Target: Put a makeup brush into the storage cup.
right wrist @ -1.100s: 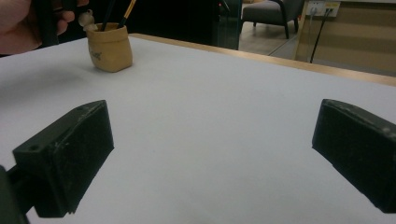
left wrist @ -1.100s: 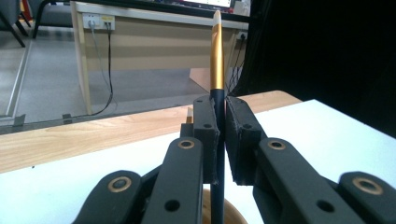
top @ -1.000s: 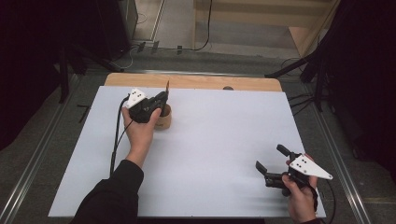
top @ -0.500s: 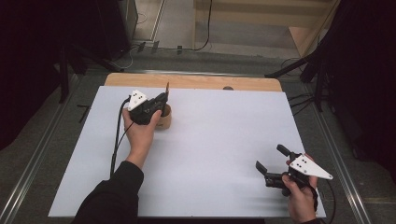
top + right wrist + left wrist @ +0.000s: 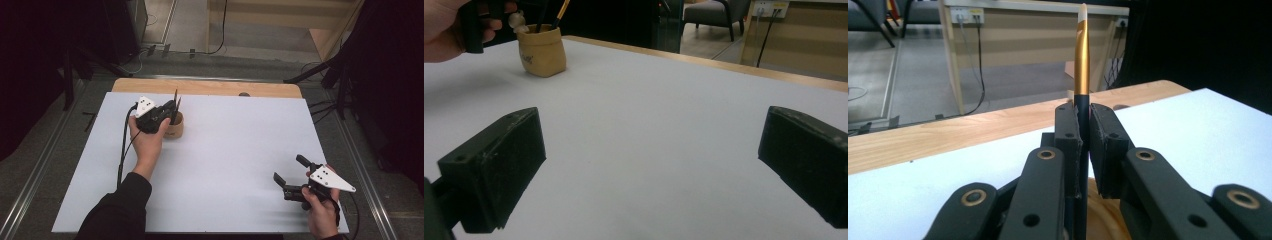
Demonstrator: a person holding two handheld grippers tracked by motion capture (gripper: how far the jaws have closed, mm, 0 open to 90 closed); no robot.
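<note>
High view: the left gripper (image 5: 170, 111) hovers over a tan cup (image 5: 175, 131) at the table's (image 5: 240, 150) far left. Left gripper view: its jaws clamp 1 upright brush (image 5: 1081, 60) — likely for vertical travel. Right gripper view: the right gripper (image 5: 649, 170) idles, spread wide — nothing between.

The high view looks forward and down on the white table (image 5: 225, 165). Both gripper views sit low along their jaws, sharing the tan cup (image 5: 542, 51), perhaps wooden, with it.
</note>
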